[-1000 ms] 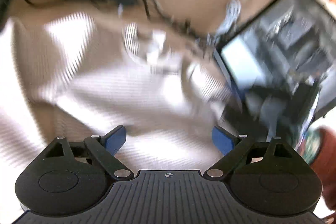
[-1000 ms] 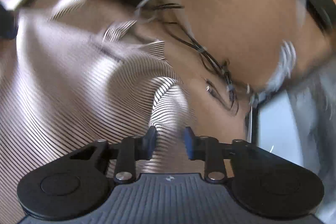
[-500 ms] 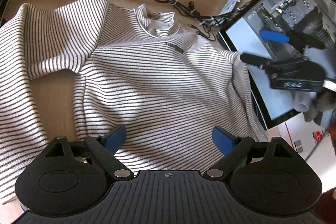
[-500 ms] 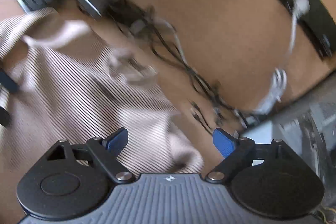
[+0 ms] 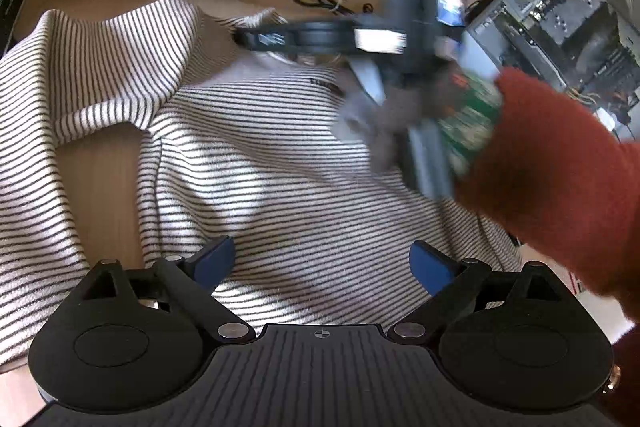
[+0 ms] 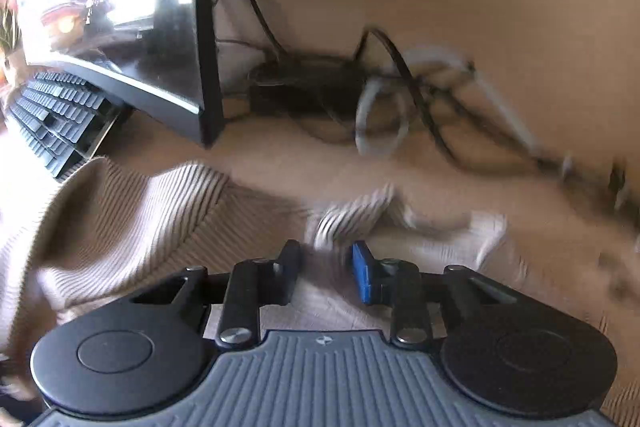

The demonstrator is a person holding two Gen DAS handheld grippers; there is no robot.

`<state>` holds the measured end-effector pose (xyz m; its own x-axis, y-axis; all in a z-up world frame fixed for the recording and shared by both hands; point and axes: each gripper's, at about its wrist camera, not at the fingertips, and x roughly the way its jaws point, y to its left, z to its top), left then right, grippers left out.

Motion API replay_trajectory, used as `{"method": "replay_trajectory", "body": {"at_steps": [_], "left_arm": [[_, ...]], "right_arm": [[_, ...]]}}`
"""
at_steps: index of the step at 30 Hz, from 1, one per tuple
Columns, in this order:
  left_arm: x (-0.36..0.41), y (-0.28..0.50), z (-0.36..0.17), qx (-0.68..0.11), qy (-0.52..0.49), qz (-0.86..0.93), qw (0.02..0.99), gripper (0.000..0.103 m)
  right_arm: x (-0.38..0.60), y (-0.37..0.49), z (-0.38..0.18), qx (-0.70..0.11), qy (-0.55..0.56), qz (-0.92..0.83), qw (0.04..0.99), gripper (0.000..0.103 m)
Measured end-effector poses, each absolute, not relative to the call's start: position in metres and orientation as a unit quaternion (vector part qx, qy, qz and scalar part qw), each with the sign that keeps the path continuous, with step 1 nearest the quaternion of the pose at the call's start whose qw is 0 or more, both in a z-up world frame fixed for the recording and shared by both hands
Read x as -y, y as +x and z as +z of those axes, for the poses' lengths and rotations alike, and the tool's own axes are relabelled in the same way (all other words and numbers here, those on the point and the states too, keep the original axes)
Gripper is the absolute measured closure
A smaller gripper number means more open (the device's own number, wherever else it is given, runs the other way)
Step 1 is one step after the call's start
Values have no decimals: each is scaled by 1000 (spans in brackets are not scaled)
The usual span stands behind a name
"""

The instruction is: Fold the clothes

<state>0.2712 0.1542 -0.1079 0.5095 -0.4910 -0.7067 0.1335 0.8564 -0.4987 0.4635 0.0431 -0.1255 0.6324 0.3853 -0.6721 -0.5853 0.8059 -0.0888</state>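
A white sweater with thin dark stripes lies spread on the wooden desk, collar at the far side. My left gripper hovers open over its lower body, nothing between the blue pads. My right gripper, blurred by motion, reaches across the sweater to the collar, held by a hand in a red sleeve. In the right wrist view the right gripper is closing, its jaws narrow with a bunch of collar fabric between the pads. The sweater's shoulder rises at the left.
A monitor and a keyboard stand behind the sweater at the left. A tangle of cables lies just past the collar. An open computer case sits close to the sweater's right edge.
My right gripper swung from over the computer case at the right across to the collar, and its jaws went from wide to narrow on the fabric. The left gripper stayed put and open.
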Motion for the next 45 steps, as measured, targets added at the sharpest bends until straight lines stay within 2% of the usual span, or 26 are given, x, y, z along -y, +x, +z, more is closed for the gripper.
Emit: {"method": "replay_trajectory", "body": {"at_steps": [4, 7, 9, 11, 12, 17, 22, 29, 33, 37, 39, 40, 41, 42, 45], "left_arm": [[-158, 261, -107, -465, -158, -192, 849, 6], [-168, 260, -108, -470, -163, -200, 844, 6], [-175, 261, -108, -474, -166, -203, 841, 6], [-181, 263, -107, -476, -166, -207, 838, 6], [-182, 263, -108, -477, -162, -211, 838, 6], [-187, 264, -106, -481, -167, -206, 836, 6], [-179, 270, -103, -478, -228, -204, 823, 2], [-155, 264, -115, -498, -222, -240, 803, 1], [-159, 259, -118, -494, -228, -240, 804, 0], [-162, 254, -118, -491, -221, -242, 807, 0], [-160, 254, -117, -491, -218, -242, 808, 0], [-160, 255, -117, -492, -216, -241, 808, 0], [-159, 255, -116, -493, -215, -241, 808, 0], [-158, 255, -116, -493, -214, -240, 808, 0], [-155, 259, -113, -493, -210, -241, 809, 0]], "right_arm": [[-70, 474, -134, -271, -238, 259, 896, 73], [-63, 462, -126, -286, -213, 248, 901, 73], [-40, 438, -112, -301, -165, 242, 908, 72], [-7, 407, -96, -322, -102, 231, 913, 64], [16, 388, -88, -335, -69, 218, 914, 64], [130, 292, -53, -380, 60, 95, 918, 63], [230, 190, -33, -362, 195, -57, 910, 64], [291, 141, -80, -334, 406, -151, 837, 64], [291, 157, -103, -332, 448, -158, 815, 64], [281, 176, -112, -343, 422, -153, 825, 64], [273, 188, -110, -352, 387, -145, 840, 67], [270, 193, -108, -356, 369, -140, 847, 77], [263, 199, -102, -366, 335, -131, 858, 95], [253, 208, -92, -370, 283, -117, 877, 100], [226, 223, -39, -331, 163, -83, 926, 100]]}}
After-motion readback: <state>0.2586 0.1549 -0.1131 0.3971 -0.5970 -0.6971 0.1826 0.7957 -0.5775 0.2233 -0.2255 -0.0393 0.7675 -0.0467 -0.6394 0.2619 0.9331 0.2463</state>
